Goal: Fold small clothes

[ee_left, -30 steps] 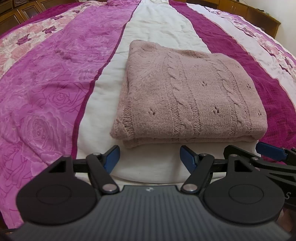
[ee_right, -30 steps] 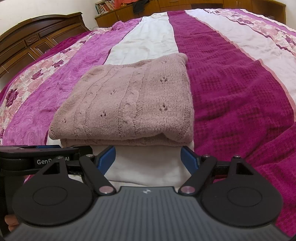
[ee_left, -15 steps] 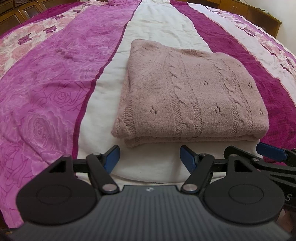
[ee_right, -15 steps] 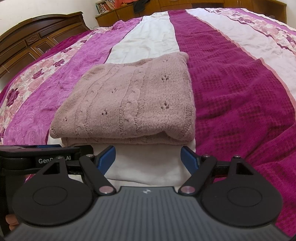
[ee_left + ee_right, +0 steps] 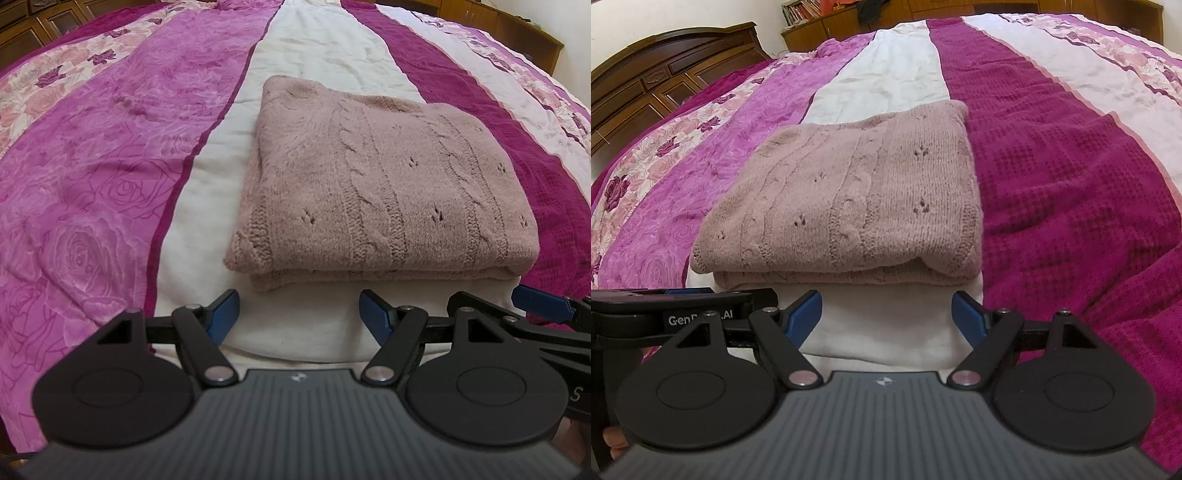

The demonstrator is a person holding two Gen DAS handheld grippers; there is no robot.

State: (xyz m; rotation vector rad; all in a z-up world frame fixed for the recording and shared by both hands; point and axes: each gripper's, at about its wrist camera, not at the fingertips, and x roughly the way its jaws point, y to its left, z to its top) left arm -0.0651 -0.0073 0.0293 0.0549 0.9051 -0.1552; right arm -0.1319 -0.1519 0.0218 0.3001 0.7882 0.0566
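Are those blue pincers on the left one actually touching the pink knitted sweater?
Apart. In the left wrist view, the left gripper stands open, and a strip of white bedspread shows between its blue fingertips and the folded sweater.

Soft knit and woven cloth on the bed, hard matt plastic on the tongs

The folded sweater (image 5: 388, 192) is fuzzy cable knit wool. The bedspread (image 5: 1071, 184) has smooth printed stripes and one rough waffle stripe. The headboard (image 5: 665, 85) is glossy dark wood. The left tongs (image 5: 297, 314) are matt black plastic with metal pins.
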